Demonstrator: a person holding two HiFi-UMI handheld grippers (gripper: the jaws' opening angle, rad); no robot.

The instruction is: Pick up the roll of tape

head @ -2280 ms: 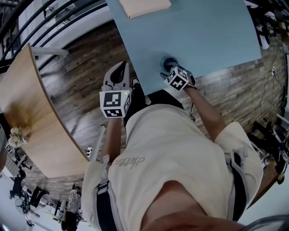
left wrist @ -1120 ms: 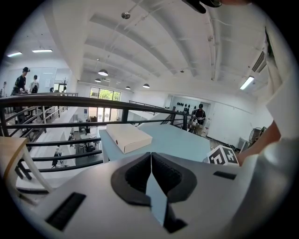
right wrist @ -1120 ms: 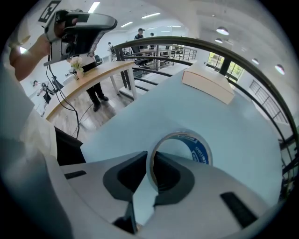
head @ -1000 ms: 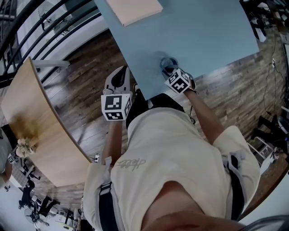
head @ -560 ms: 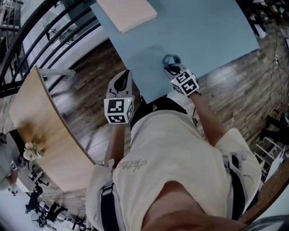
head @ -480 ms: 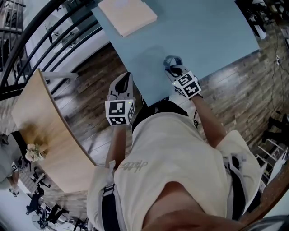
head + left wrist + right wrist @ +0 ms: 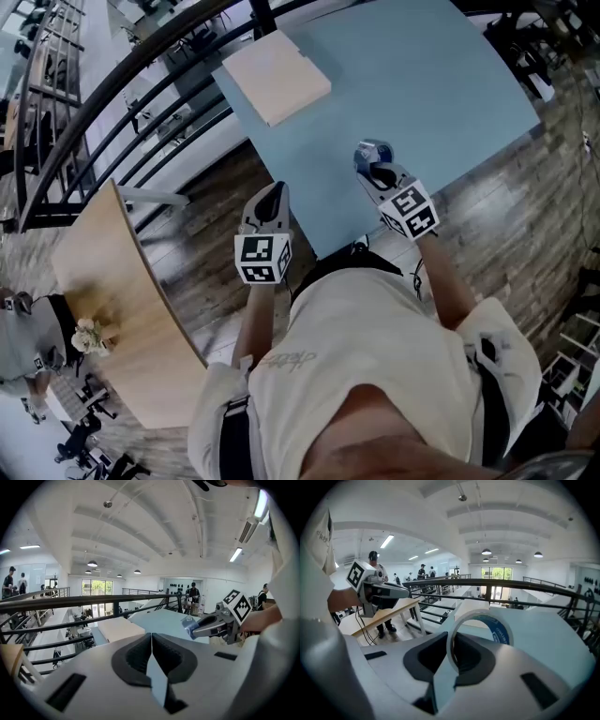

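The roll of tape, a white ring with a blue inner face, stands upright between the fingers of my right gripper, which is shut on its rim. In the head view the tape roll is held above the near part of the light blue table, in front of the right gripper. In the left gripper view the tape sticks out of the right gripper at the right. My left gripper is shut with nothing in it; it hangs off the table's near left edge.
A flat beige board lies on the far left part of the blue table. A black railing runs behind the table. A wooden table stands to my left over the plank floor. People stand far off.
My right gripper has risen with the tape roll, lifting it off the table surface. The left gripper has also come up a little.
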